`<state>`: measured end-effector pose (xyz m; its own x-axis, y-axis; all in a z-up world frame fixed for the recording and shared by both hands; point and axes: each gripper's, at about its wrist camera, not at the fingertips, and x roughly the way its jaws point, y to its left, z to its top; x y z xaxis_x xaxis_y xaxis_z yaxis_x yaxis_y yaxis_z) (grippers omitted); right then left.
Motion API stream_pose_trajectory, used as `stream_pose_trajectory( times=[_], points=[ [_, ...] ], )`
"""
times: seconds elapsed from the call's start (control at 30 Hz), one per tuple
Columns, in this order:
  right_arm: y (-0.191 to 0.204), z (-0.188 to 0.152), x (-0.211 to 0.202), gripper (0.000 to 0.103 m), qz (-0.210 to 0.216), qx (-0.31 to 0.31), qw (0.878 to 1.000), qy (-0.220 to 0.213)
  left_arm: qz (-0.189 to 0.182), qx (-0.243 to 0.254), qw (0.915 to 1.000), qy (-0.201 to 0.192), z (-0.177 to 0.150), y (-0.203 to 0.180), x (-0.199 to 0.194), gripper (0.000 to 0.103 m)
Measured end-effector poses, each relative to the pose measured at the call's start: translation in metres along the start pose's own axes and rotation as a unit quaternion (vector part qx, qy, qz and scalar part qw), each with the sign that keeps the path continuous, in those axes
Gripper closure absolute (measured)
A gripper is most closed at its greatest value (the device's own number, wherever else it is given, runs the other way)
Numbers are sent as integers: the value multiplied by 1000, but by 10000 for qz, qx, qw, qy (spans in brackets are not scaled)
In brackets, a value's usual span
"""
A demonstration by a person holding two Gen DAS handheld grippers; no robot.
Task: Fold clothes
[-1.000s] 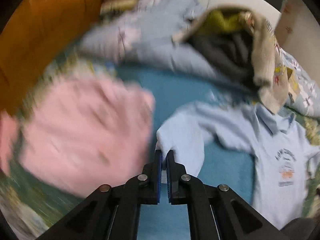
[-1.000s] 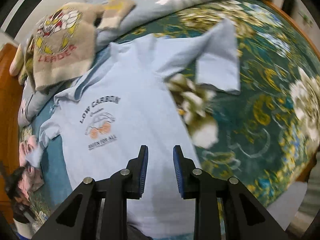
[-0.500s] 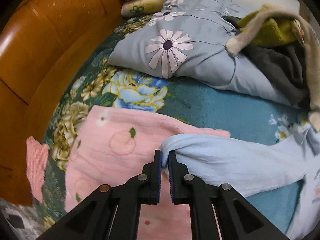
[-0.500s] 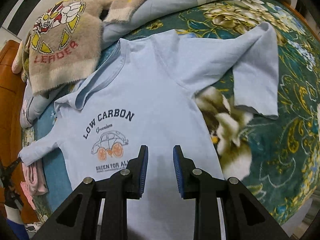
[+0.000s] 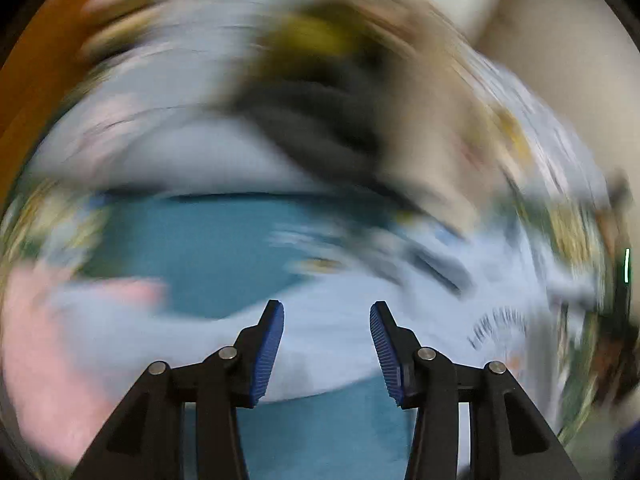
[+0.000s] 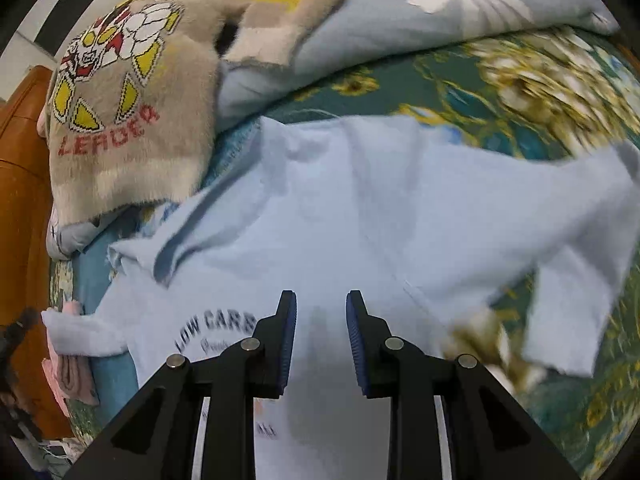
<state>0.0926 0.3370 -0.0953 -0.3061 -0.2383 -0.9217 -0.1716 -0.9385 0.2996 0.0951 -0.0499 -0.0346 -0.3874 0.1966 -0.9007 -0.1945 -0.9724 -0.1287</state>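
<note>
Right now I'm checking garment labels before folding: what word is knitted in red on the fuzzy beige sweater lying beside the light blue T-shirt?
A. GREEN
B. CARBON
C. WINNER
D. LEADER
D: the right wrist view shows red letters spelling LEADER under the yellow-and-white emblem on the fuzzy beige sweater, while the light blue T-shirt carries the dark LOW CARBON print.

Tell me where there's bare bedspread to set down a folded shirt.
Free: floral bedspread between the daisy pillow and light blue T-shirt. Crowded: beige LEADER sweater and pink cloth by the headboard.
</note>
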Motion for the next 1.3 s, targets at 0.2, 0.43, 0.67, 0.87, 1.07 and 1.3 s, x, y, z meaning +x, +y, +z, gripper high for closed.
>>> stream_pose_trajectory(
  times=[0.2,0.43,0.67,0.87,1.07,1.3],
  points=[
    [14,24,21,77,139,-314,9994,-31,-214,1758,9815,724,4,-101,101,65],
    [4,34,30,77,71,-469,9988,-85,-186,1988,9794,315,39,-113,132,71],
    [-37,26,2,77,-10,-81,9987,-496,309,999,9944,-163,81,-93,139,71],
    [-117,-15,-73,67,-525,790,9871,-1292,175,745,9965,-341,65,-89,101,71],
    [-209,-75,-78,62,-366,2663,9561,-1165,-186,6,9996,-218,23,-68,60,70],
    [-213,-98,-57,66,412,3800,9114,-1524,-191,-581,9981,-58,-2,-53,33,70]
  ],
)
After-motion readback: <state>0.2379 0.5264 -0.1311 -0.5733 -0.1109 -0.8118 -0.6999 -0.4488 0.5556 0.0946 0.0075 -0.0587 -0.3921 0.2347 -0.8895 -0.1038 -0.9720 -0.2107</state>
